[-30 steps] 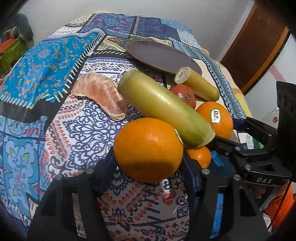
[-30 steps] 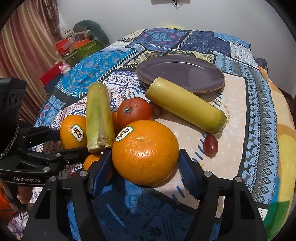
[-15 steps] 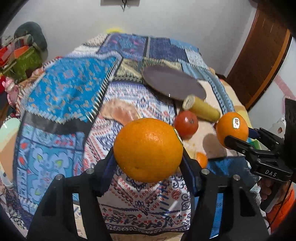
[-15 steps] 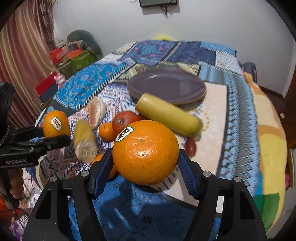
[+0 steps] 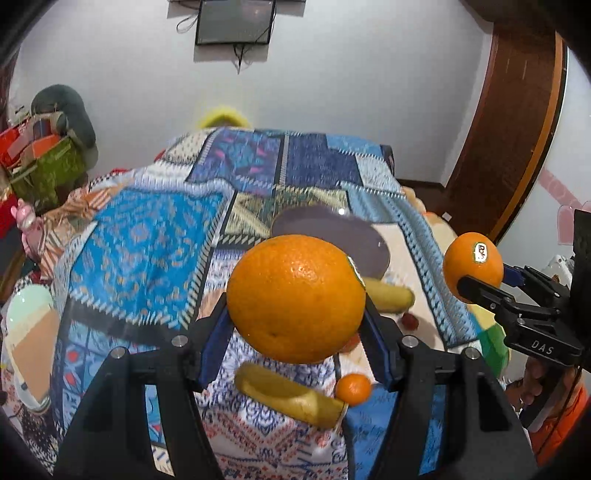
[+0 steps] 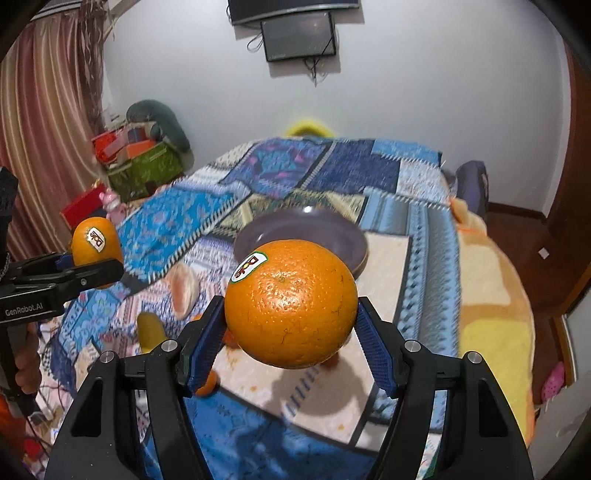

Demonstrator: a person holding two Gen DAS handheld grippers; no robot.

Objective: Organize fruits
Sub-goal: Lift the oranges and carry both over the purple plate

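Observation:
My left gripper (image 5: pixel 295 317) is shut on a large orange (image 5: pixel 295 297), held high above the patterned bedspread (image 5: pixel 147 236). My right gripper (image 6: pixel 290 317) is shut on another large orange (image 6: pixel 290 302) with a Dole sticker. Each gripper shows in the other's view: the right one with its orange (image 5: pixel 472 266), the left one with its orange (image 6: pixel 96 242). A purple plate (image 5: pixel 332 236) lies beyond, also seen in the right wrist view (image 6: pixel 301 236). Below lie two yellow-green stalk pieces (image 5: pixel 291 395) (image 5: pixel 388 295), a small mandarin (image 5: pixel 352 387) and a peeled citrus segment (image 6: pixel 183 288).
A small dark red fruit (image 5: pixel 410 320) lies near the far stalk piece. Boxes and a green bag (image 6: pixel 144 162) stand by the curtain on the left. A wooden door (image 5: pixel 509 129) is to the right. A screen (image 6: pixel 299 35) hangs on the far wall.
Both grippers have risen well above the bed, each carrying its orange. The fruit pile has dropped away below and the far wall has come into view.

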